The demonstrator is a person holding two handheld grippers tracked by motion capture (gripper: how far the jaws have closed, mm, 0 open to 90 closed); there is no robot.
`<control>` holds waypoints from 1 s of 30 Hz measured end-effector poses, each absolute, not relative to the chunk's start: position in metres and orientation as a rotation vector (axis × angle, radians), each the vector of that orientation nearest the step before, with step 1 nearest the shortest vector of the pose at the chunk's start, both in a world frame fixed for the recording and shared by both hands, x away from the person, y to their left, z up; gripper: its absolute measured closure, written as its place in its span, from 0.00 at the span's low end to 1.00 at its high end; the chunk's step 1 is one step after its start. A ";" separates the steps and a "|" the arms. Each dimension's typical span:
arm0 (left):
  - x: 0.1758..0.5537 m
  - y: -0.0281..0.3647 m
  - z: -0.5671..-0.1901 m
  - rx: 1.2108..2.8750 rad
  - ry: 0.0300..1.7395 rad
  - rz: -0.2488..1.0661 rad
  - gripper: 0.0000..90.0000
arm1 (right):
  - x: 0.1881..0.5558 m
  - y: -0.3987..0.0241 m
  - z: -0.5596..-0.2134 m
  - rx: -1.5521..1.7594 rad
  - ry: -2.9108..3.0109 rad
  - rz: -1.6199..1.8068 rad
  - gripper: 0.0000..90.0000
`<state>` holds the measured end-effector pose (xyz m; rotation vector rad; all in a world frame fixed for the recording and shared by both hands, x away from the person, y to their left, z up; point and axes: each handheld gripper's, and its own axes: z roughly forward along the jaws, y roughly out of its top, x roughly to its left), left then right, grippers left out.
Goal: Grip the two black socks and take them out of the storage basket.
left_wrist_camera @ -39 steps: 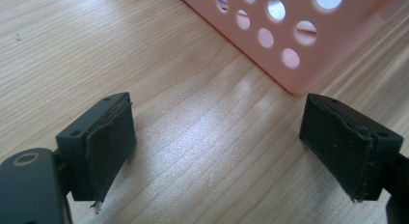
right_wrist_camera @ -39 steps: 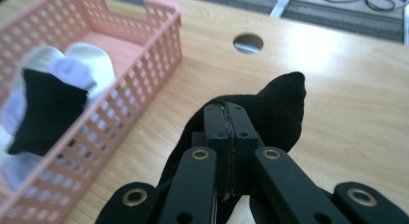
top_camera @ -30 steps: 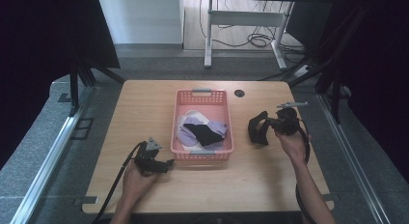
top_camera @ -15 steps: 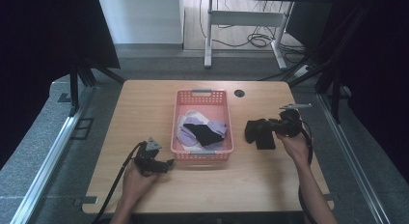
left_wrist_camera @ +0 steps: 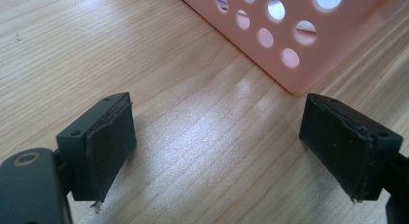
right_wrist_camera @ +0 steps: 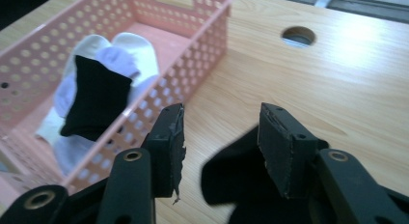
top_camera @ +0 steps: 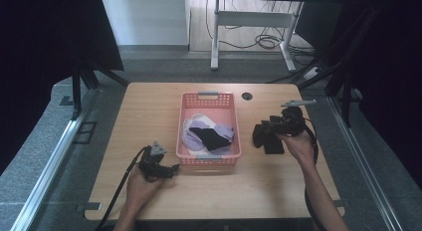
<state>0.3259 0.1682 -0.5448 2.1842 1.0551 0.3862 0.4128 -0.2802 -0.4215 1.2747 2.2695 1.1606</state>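
Note:
A pink perforated basket (top_camera: pixel 209 95) stands mid-table, holding a black sock (top_camera: pixel 209 137) on purple and white socks (top_camera: pixel 195 124). My right gripper (top_camera: pixel 260 133) hovers just right of it, pointing at its side wall (right_wrist_camera: pixel 193 74). Its jaws have just been opening and now stand apart, gripping nothing. A second black sock (top_camera: pixel 271 144) lies on the table under them, and the same sock (right_wrist_camera: pixel 231 180) sits low between and behind my pads in the right gripper view (right_wrist_camera: pixel 222 137). My left gripper (top_camera: pixel 169 169) rests open by the basket's near-left corner (left_wrist_camera: pixel 289 55), nothing between its pads (left_wrist_camera: pixel 217 147).
A round cable hole (top_camera: pixel 247 96) sits in the wooden tabletop (top_camera: pixel 149 111) behind the basket's right corner. Cables trail from both grippers toward the near edge. Beyond the table stand a white desk frame (top_camera: pixel 254 22) and dark stands at both sides.
My right gripper has lifted a little and its jaws have parted, letting go of the black sock, which now lies under them. The left gripper has stayed put.

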 end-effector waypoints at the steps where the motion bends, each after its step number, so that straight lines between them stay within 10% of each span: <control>1: 0.326 0.168 -0.545 2.184 1.055 0.386 0.14 | 0.413 -0.276 -0.421 1.263 2.282 1.168 0.56; 30: 0.326 0.168 -0.545 2.179 1.058 0.385 0.14 | 0.432 -0.160 -0.434 1.025 2.533 1.145 0.48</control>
